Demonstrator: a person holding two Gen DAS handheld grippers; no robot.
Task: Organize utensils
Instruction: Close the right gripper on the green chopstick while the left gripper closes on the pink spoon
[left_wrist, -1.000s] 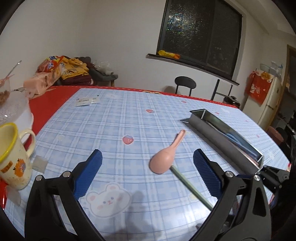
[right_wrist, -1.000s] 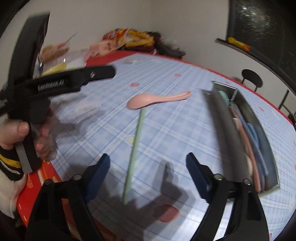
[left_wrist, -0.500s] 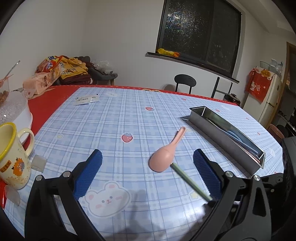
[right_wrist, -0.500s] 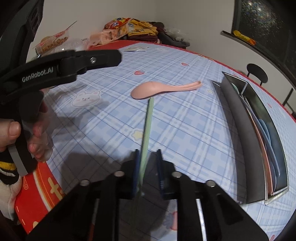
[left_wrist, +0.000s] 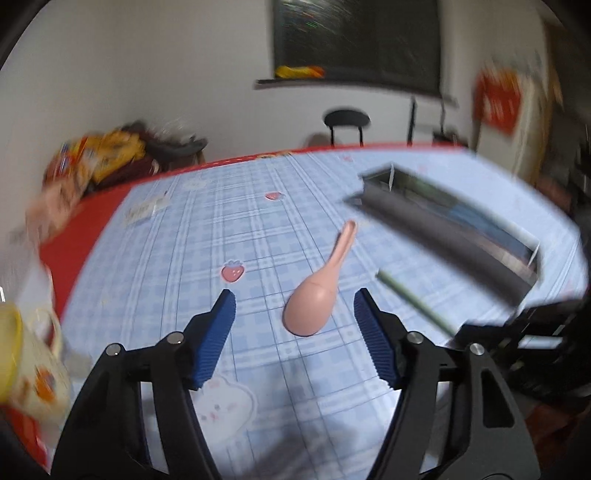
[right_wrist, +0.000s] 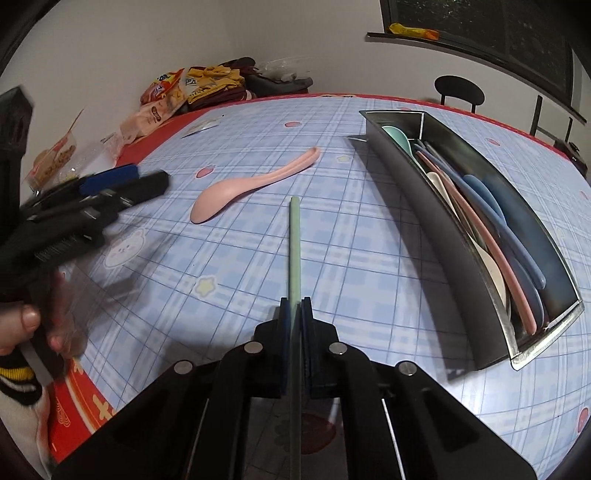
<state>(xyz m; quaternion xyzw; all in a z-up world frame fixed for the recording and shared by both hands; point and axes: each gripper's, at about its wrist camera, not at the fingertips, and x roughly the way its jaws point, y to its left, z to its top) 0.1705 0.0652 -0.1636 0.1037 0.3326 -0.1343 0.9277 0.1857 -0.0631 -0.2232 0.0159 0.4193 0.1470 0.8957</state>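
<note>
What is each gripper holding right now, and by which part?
The right gripper pinches the green chopstick partway along its shaft. The left gripper holds nothing; its jaws are closing around the pink spoon's bowl.

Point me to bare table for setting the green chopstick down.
Free: the checked cloth between the pink spoon and the metal tray, ahead of the right claw. Crowded: the tray's inside, full of utensils, and the far-left corner with snack bags.

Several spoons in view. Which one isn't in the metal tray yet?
The pink spoon, lying alone on the checked tablecloth left of the metal tray. The other spoons, including the mint spoon, lie inside the tray.
</note>
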